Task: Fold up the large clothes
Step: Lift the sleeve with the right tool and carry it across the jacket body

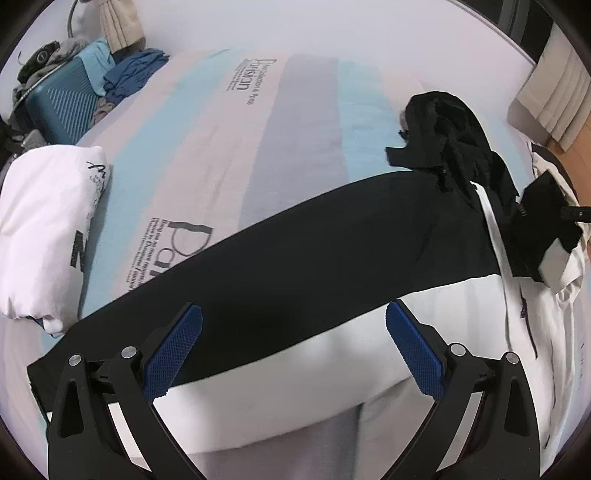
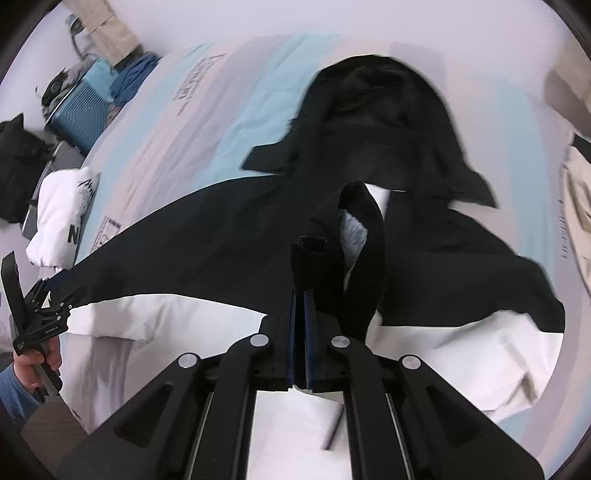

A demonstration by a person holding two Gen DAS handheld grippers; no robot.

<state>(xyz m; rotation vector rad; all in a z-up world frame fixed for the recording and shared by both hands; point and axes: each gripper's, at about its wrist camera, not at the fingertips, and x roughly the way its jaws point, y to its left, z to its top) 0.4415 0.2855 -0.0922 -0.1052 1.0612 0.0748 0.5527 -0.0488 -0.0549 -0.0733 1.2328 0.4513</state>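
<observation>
Striped bedding [image 1: 207, 155] in pale blue, pink and grey, printed with dark lettering, covers the bed where a large black-and-white jacket [image 1: 295, 251] lies spread across the middle, its black hood [image 2: 373, 110] bunched toward the far side. One black sleeve [image 1: 155, 302] stretches out flat to the left. The left gripper [image 1: 293, 325] hangs just above that sleeve with its blue pads [image 1: 173, 350] wide apart and nothing caught between them. The right gripper [image 2: 300, 317] is clenched tight on a fold of the jacket's black fabric [image 2: 314, 258], which stands up between its pressed fingers. In the right wrist view a hand [image 2: 35, 363] in a blue sleeve grips the left tool's handle at the frame's lower left edge. A folded white garment [image 1: 48, 229] with black print sits at the bed's left side, beside a teal suitcase [image 1: 62, 107] heaped with clothes, and beige curtains [image 1: 120, 24] hang by the wall.
</observation>
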